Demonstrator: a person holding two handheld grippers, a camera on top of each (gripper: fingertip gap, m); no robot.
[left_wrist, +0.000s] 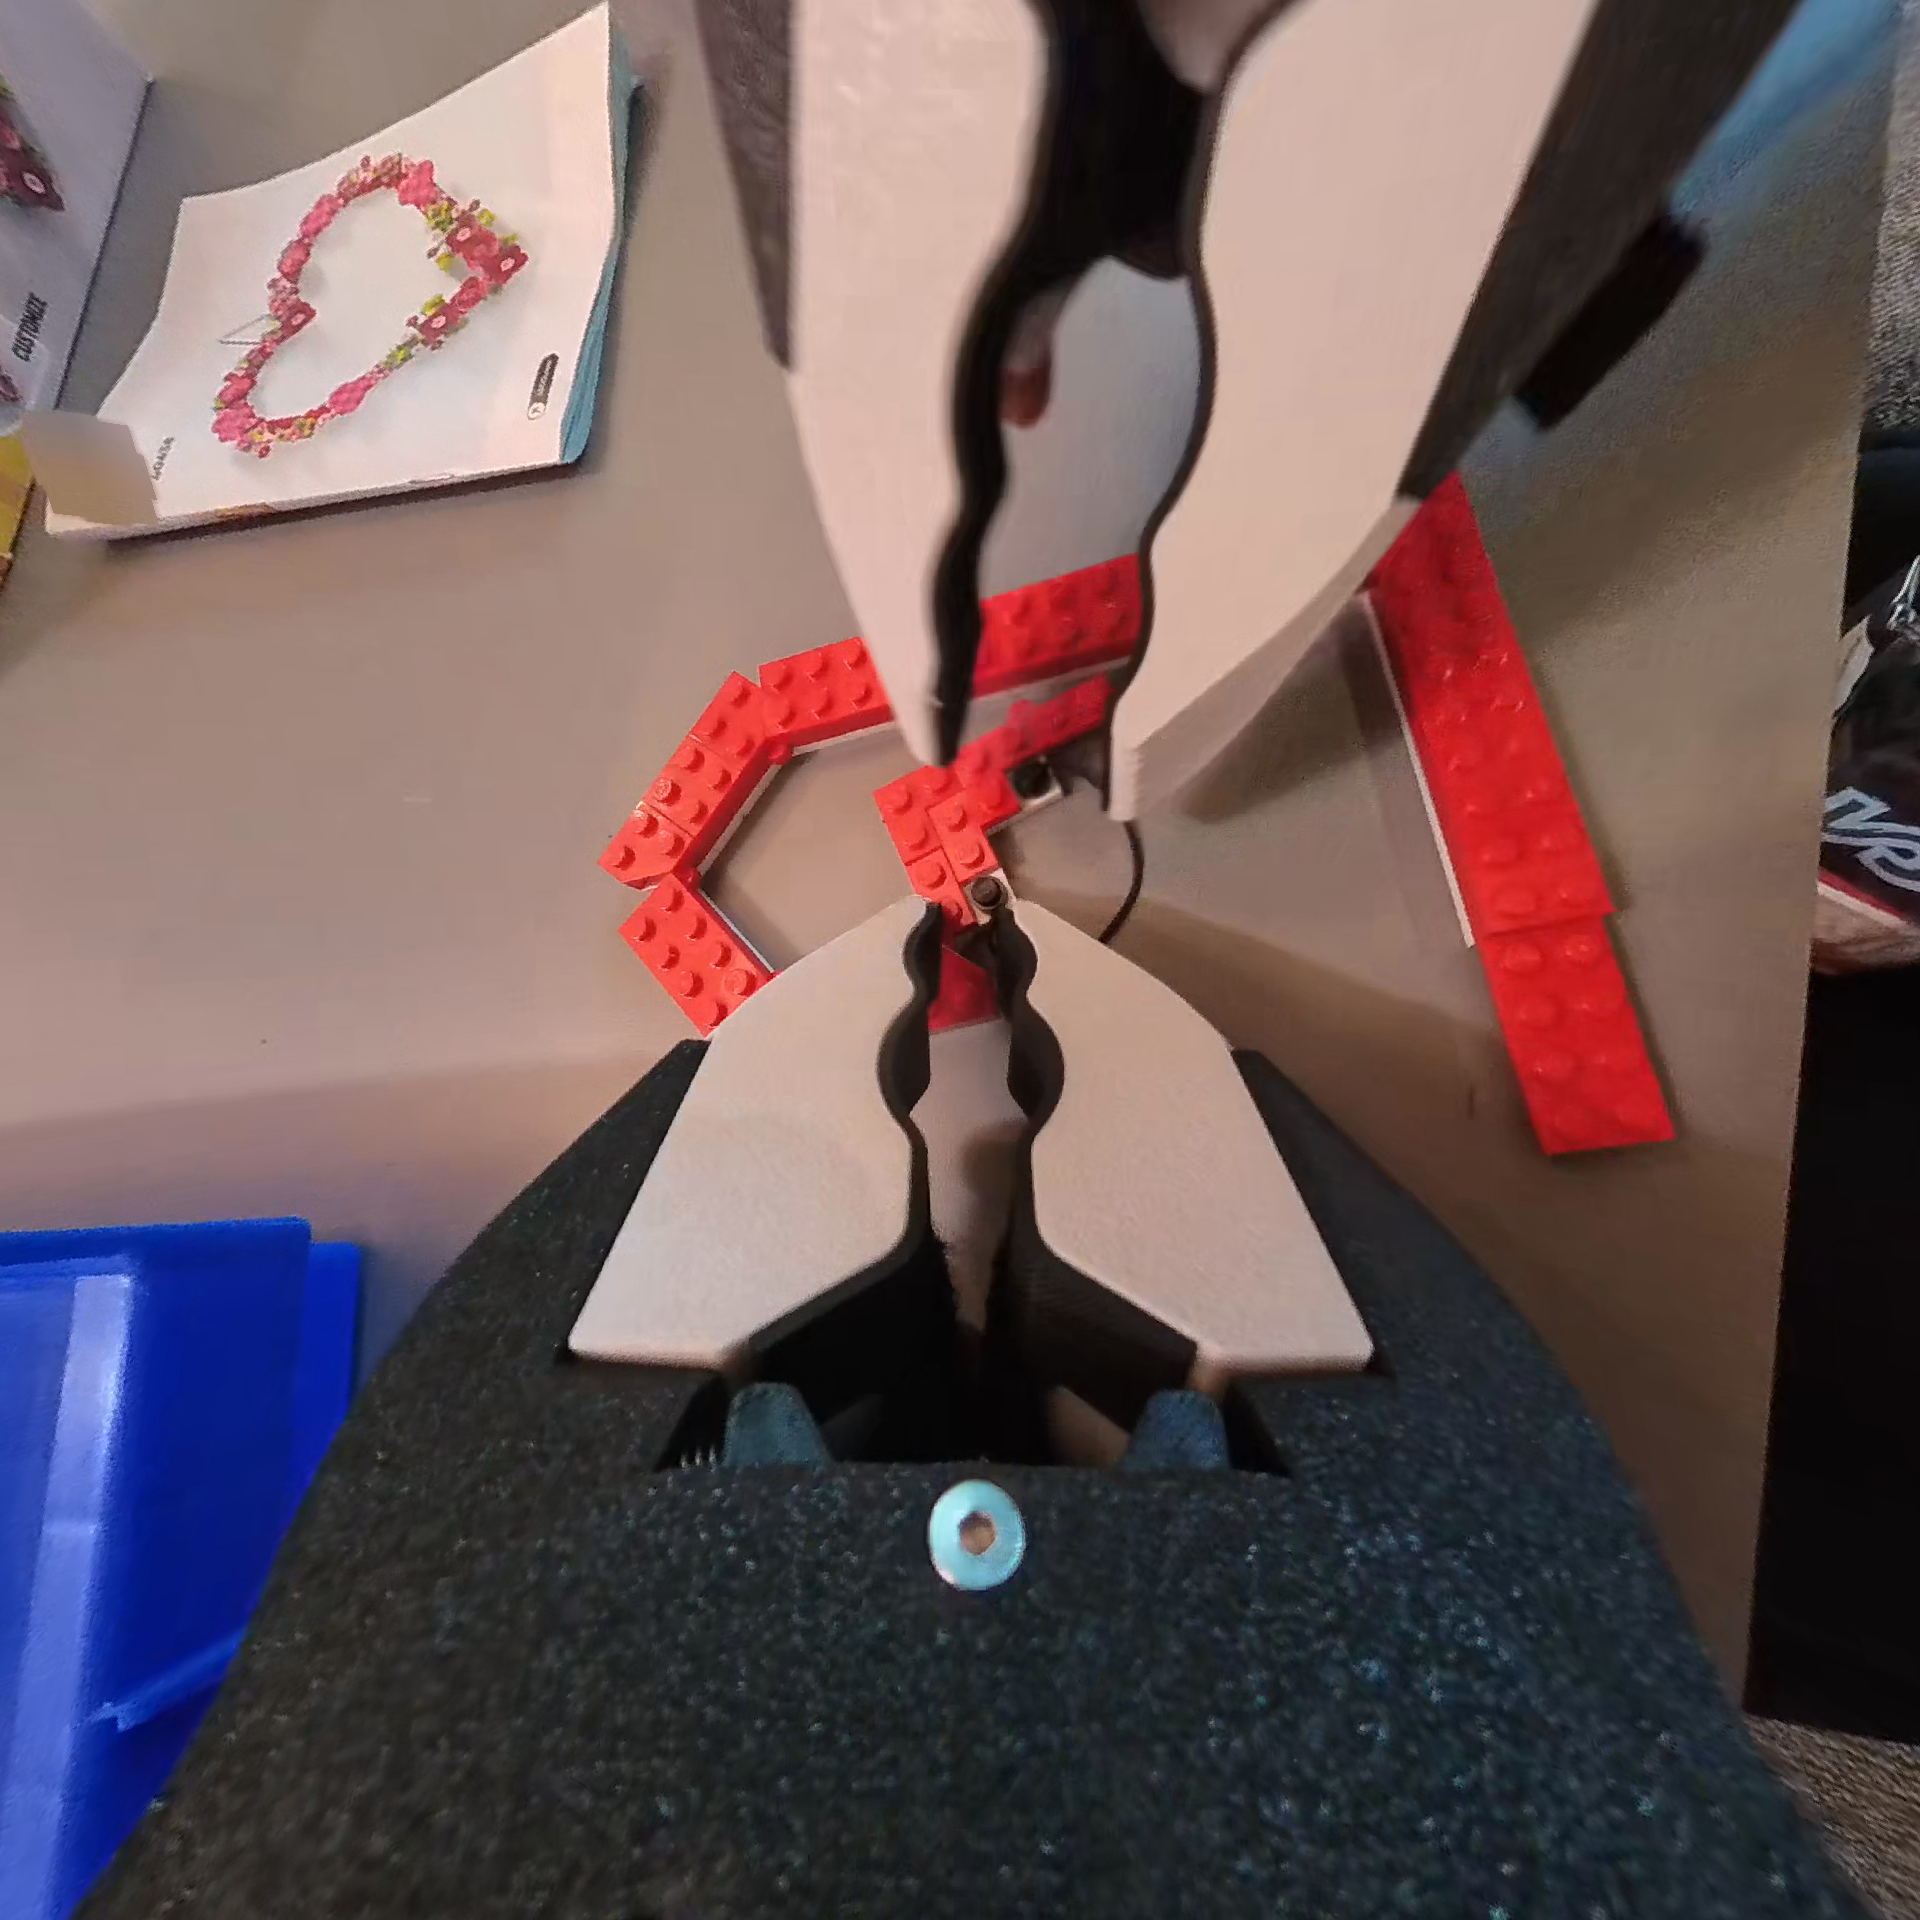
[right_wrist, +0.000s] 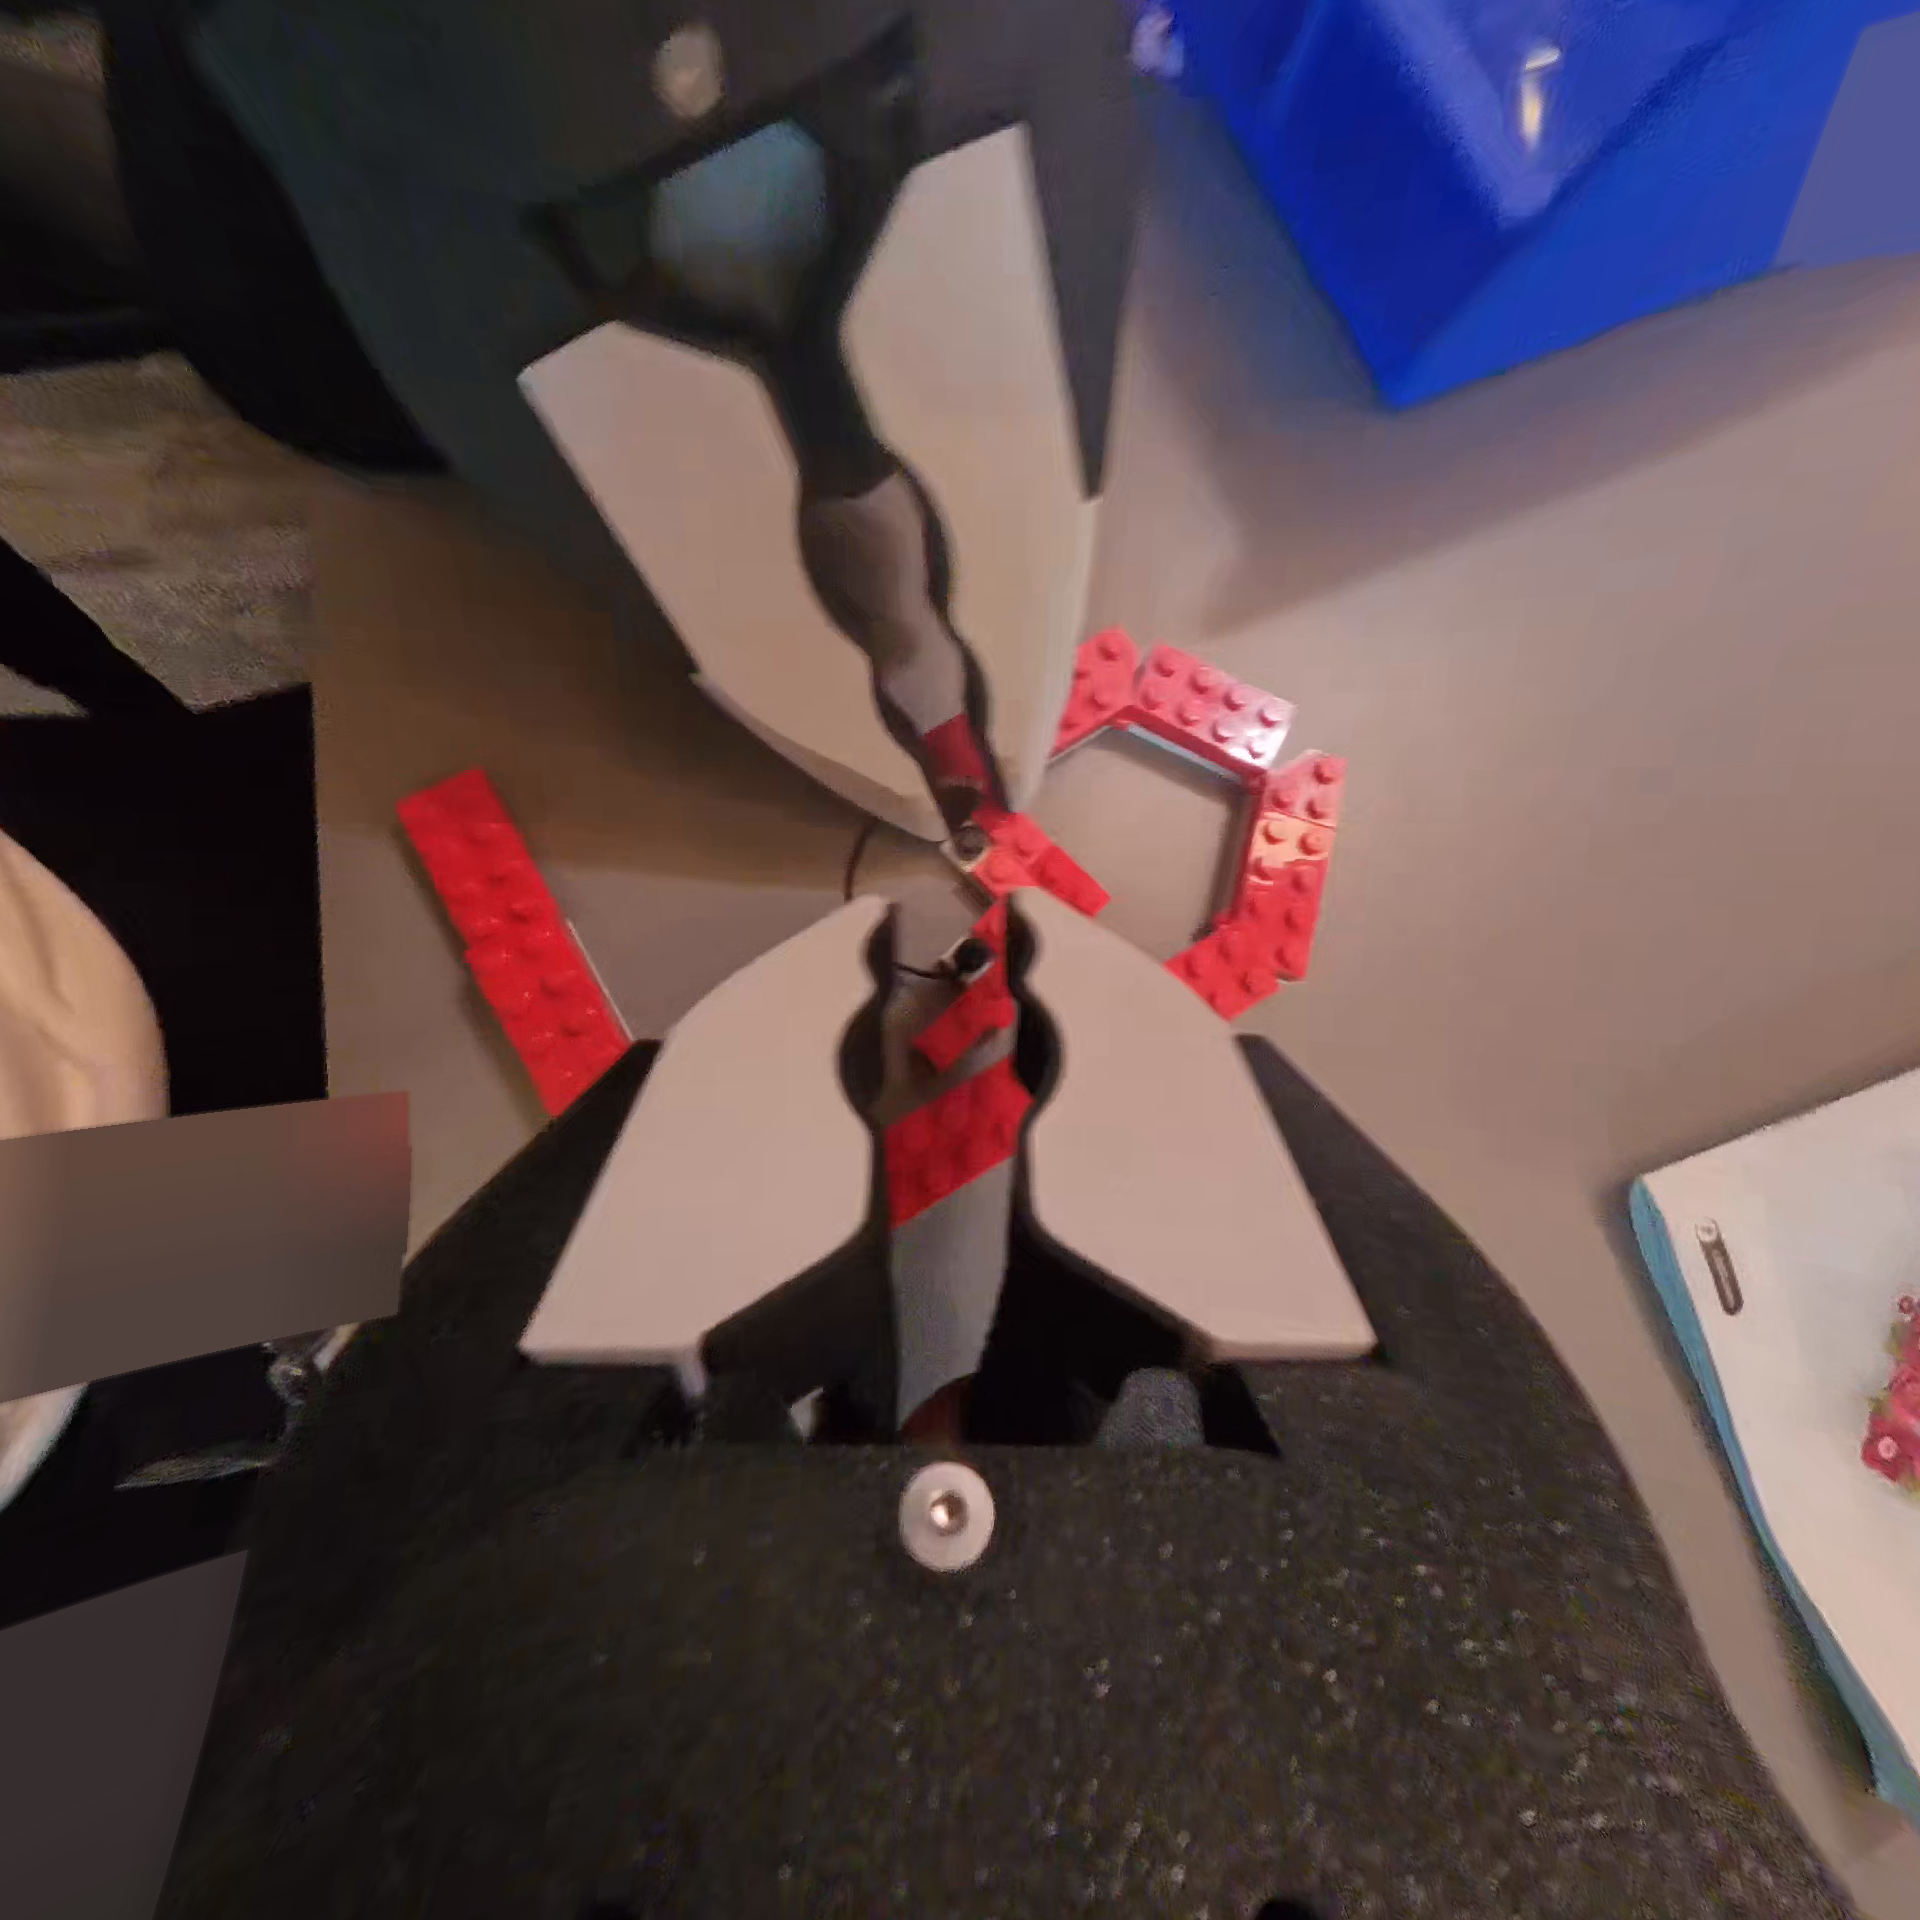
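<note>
We're in close over the tan bench (left_wrist: 312, 831), and both claws meet nose to nose above a red brick frame (left_wrist: 707, 821).

From the left wrist view, the left claw (left_wrist: 966, 914) has its fingers nearly together, pinching the end of a small red stepped piece (left_wrist: 945, 821) with a grey, dark-holed part at its tip. Opposite, the right claw (left_wrist: 1029, 748) comes down from the top of the view, its tips standing a little apart on either side of the same piece's far end. Whether it truly clamps there, we cannot tell.

Now the right wrist view: the right claw (right_wrist: 951, 920) shows a narrow gap at its tips, with red plates and a small black part visible between the fingers. The left claw (right_wrist: 971, 816) reaches in from above, closed on the stepped piece (right_wrist: 1029, 857), which is blurred here.

Around them, the curved chain of red plates bends to one side of the claws, and a long red plate strip (left_wrist: 1496, 790) lies flat on the other. A booklet with a pink flower heart on its cover (left_wrist: 364, 301) rests near the bench's far corner, and a blue bin (left_wrist: 135, 1475) sits beside the left claw's body. A thin black wire (left_wrist: 1127, 883) curls near the claw tips.
</note>
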